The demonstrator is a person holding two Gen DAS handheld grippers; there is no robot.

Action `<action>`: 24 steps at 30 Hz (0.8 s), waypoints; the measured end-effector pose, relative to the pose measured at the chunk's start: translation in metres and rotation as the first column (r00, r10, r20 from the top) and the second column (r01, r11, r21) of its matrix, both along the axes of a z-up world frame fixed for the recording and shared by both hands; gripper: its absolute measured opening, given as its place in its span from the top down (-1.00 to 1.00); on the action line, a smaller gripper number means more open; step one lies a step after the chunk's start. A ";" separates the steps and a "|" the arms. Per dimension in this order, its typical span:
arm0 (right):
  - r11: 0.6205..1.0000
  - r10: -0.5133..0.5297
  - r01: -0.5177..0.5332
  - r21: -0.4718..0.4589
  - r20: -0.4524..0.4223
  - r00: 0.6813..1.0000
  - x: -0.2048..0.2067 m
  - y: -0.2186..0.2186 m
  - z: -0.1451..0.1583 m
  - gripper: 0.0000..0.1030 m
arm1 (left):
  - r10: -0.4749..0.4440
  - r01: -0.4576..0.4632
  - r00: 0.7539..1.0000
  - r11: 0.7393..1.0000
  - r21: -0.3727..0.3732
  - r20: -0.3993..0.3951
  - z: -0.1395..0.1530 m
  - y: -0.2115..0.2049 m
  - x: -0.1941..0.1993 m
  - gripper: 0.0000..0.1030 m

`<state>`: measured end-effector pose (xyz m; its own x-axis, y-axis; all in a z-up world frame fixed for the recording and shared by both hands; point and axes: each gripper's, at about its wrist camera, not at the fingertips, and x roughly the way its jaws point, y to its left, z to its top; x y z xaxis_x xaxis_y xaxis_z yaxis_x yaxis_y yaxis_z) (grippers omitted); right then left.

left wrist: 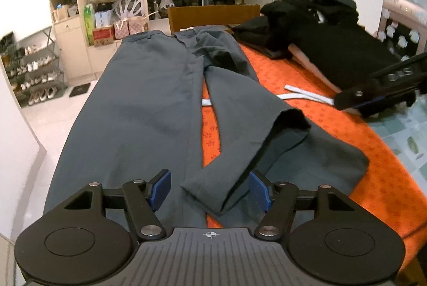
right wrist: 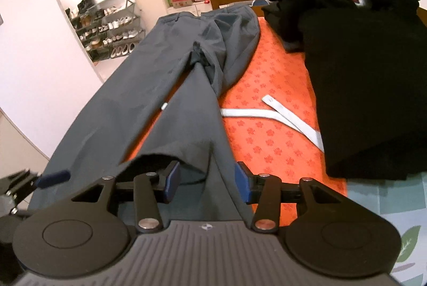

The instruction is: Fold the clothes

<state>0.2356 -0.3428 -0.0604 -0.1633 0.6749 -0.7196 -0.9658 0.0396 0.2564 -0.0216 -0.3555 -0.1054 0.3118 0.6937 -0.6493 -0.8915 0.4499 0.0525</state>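
Grey trousers point(left wrist: 149, 104) lie on orange tablecloth point(left wrist: 307, 77) near shoe rack point(left wrist: 32, 69).

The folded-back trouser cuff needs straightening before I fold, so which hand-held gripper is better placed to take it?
Right hand-held gripper: it is open, with the cuff right at its fingertips.

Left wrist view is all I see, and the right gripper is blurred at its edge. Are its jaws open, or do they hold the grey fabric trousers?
Observer: In the right wrist view the right gripper is open. The grey fabric trousers lie under the gap, not pinched.
Operator: The flat white strip disappears behind that gripper for me. Where does it end?
Observer: The flat white strip runs under the edge of the large black folded cloth.
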 end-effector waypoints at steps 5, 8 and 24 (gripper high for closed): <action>1.000 0.020 -0.019 -0.010 0.040 0.999 -0.002 -0.005 -0.011 -0.01 | 0.020 -0.019 0.998 1.000 0.025 -0.063 -0.018 0.009 0.011 -0.29; 0.998 0.070 -0.070 -0.007 0.110 0.991 -0.013 0.000 -0.018 -0.04 | 0.038 -0.036 0.997 0.999 0.032 -0.072 -0.023 0.011 0.013 -0.26; 0.987 0.142 -0.156 0.043 0.236 0.961 -0.047 0.057 -0.048 0.70 | 0.040 -0.039 0.996 0.999 0.007 -0.086 -0.018 0.011 -0.002 0.45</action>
